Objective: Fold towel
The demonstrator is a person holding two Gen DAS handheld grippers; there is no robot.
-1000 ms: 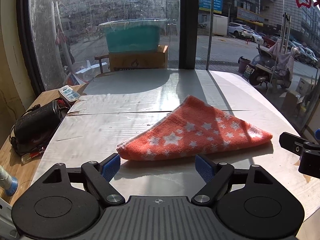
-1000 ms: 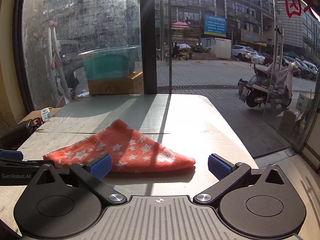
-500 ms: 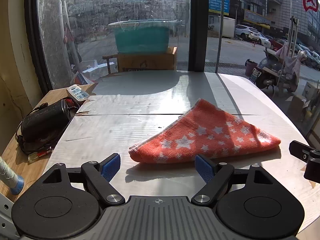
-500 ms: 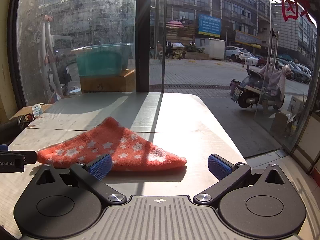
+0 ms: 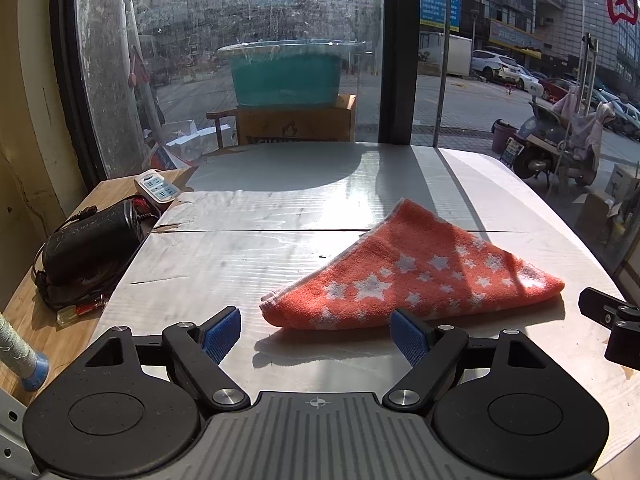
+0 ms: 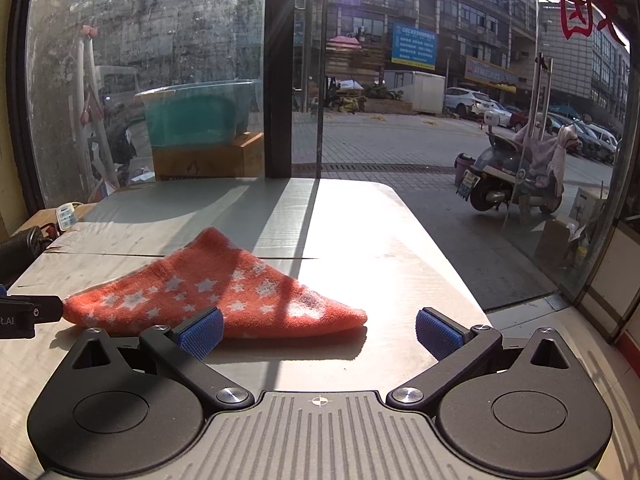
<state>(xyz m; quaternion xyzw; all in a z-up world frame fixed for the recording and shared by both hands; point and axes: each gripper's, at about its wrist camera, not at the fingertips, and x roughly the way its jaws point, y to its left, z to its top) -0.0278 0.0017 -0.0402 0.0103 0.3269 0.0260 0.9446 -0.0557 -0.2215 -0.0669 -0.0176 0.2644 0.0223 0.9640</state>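
An orange towel with white stars (image 5: 416,276) lies folded into a triangle on the pale table (image 5: 248,264). It also shows in the right wrist view (image 6: 216,288). My left gripper (image 5: 316,338) is open and empty, just in front of the towel's near left corner. My right gripper (image 6: 318,332) is open and empty, in front of the towel's near right corner. Neither gripper touches the towel. The right gripper's side shows at the right edge of the left wrist view (image 5: 612,320).
A black bag with cables (image 5: 88,248) and a white power strip (image 5: 158,187) lie on a wooden bench left of the table. Glass windows stand behind the table, with a teal tub (image 5: 288,72) on a cardboard box outside. The table's right edge (image 6: 448,264) drops off.
Both grippers have drawn back and to the left, so the towel sits further right in the left wrist view. The towel has not moved.
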